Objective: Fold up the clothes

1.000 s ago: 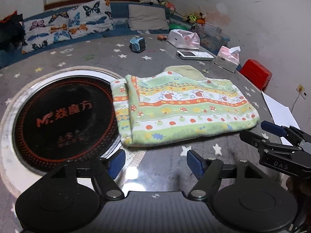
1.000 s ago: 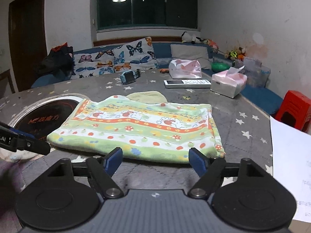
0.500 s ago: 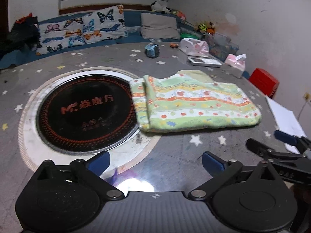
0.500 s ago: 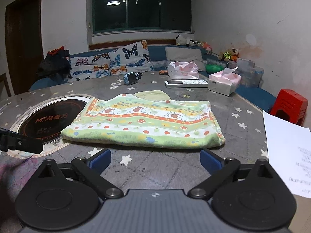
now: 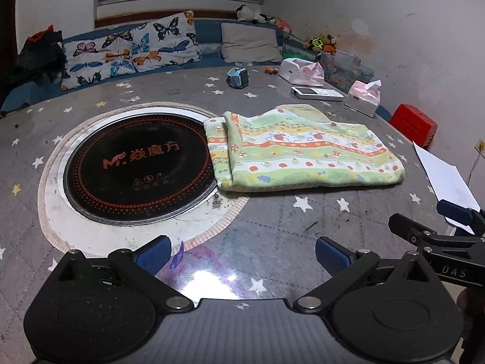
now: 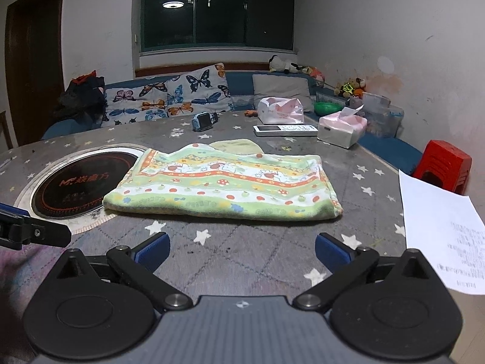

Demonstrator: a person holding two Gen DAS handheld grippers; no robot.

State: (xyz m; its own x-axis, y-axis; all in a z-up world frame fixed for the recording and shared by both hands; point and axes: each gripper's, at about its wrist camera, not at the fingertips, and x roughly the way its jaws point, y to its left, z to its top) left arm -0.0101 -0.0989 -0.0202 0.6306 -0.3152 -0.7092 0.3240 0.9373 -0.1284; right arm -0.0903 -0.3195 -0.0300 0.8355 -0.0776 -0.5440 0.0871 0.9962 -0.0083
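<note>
Two black blue-padded grippers, left gripper (image 5: 241,253) and right gripper (image 6: 241,250), tilted downward, jaws just spread wide, empty, near folded green patterned garment (image 6: 224,186) on grey star-print round table (image 6: 357,163); possibly pale cloth behind it.

dim indoor night light; a ceiling lamp mirrors in the dark window (image 6: 218,12). a bright glare patch sits on the glossy surface (image 5: 212,279). fisheye bending and dark vignetting mark the corners; focus stays fairly sharp.

folded garment (image 5: 303,154): soft terry cloth | cooktop (image 5: 136,166): glossy glass | sheet (image 6: 439,224): matt paper
</note>
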